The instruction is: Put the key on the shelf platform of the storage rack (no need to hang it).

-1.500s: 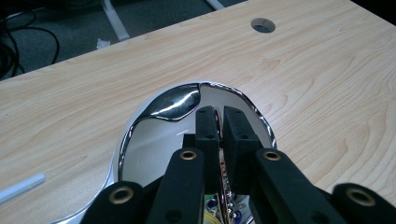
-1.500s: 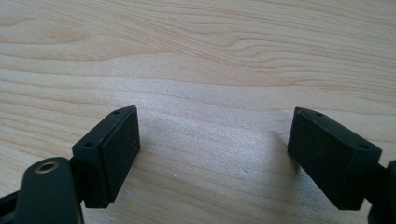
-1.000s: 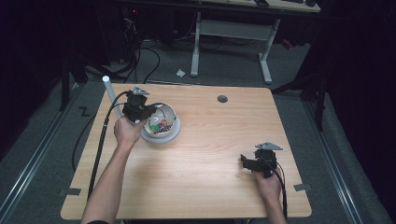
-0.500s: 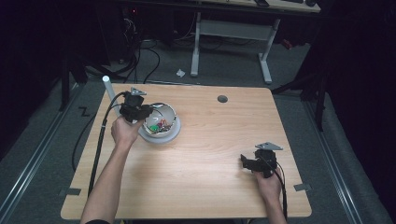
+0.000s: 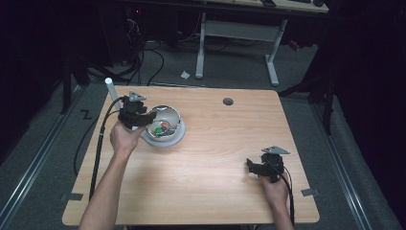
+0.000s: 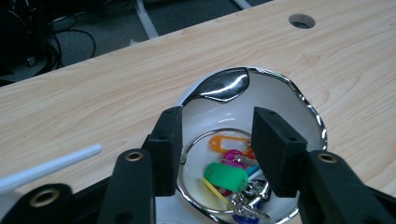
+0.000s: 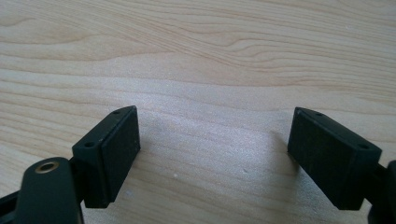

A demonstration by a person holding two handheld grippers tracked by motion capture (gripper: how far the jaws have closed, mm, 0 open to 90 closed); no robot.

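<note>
- Dark floor with cables and a white desk frame lies beyond the wooden table (image 5: 206,158).
- At the table's far left stands a white bowl (image 5: 174,138) with a shiny rim; keys (image 6: 229,177) with coloured tags lie in its bottom.
- Left gripper (image 5: 143,116) hangs over the bowl's left edge, pointing down into it.
- Its jaws have just been opening; they stand half apart, pressing on nothing.
- In the left gripper view the keys lie below and between the two pads (image 6: 168,149), apart from them.
- A white tube (image 5: 111,91) stands just left of the bowl.
- Right gripper (image 5: 253,165) rests well away from the bowl, near the table's right front corner, its jaws wide apart over bare wood.
</note>
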